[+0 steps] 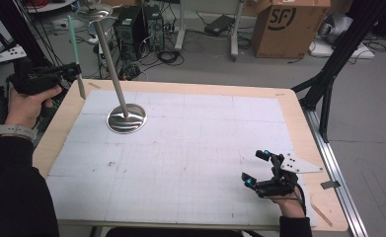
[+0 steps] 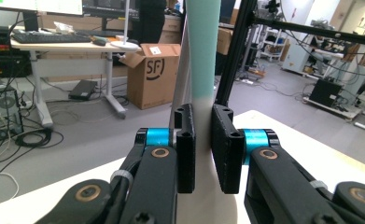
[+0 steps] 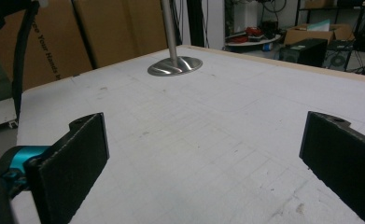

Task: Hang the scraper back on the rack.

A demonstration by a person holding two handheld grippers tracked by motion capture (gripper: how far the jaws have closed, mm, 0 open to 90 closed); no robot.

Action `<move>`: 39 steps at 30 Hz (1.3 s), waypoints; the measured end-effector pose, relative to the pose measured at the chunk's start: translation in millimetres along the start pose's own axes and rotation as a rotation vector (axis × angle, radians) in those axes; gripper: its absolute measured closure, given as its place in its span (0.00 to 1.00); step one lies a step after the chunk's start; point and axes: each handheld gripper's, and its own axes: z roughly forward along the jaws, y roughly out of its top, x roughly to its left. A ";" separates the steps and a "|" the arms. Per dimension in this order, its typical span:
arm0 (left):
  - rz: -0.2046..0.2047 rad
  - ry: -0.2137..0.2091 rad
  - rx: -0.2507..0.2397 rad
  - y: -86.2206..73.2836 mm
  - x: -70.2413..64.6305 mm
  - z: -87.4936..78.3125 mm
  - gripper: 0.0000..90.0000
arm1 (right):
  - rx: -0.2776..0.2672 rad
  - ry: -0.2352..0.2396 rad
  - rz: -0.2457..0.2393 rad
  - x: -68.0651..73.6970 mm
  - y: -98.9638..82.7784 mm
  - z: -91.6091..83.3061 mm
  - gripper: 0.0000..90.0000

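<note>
teal-and-white stick (image 2: 202, 56) clamped in left tongs (image 2: 202, 148)

Black sleeves cover both forearms, and a pale grey watch band (image 1: 14, 131) circles the left wrist. The left gripper (image 2: 203, 144) is matte black, with flat, rough-faced fingers (image 2: 186, 154), bright blue collars behind them and brass-coloured pivot rings on its links; a white tie wraps a cable beside one link. The right gripper (image 1: 254, 168) is likewise black with blue accents, topped by a grey three-cornered plate (image 1: 299, 164) dotted with dark holes, a black cable trailing behind.
</note>
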 end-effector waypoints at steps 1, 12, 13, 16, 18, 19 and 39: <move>-0.005 0.008 0.000 -0.1 -0.6 0.9 0.89 | 0.002 0.001 0.001 0.1 -0.1 0.3 0.00; -0.007 0.042 0.005 -3.1 -4.0 12.0 0.89 | 0.001 0.001 0.000 0.6 0.3 0.2 0.00; -0.007 0.044 0.005 -3.1 -4.3 12.6 0.89 | 0.000 0.003 -0.002 0.5 0.3 0.5 0.00; -0.005 0.062 0.013 -2.0 -6.1 14.1 0.89 | 0.002 0.003 -0.002 0.7 0.2 0.8 0.00; -0.004 0.082 0.012 -0.9 -8.2 14.9 0.88 | 0.002 0.004 -0.003 0.6 0.1 0.6 0.00; 0.004 0.078 0.003 -0.7 -9.0 14.6 0.86 | 0.001 0.004 -0.003 0.7 0.2 0.4 0.00; 0.082 -0.046 -0.052 -28.8 -42.6 1.4 0.23 | 0.005 0.016 -0.005 3.8 1.0 3.5 0.00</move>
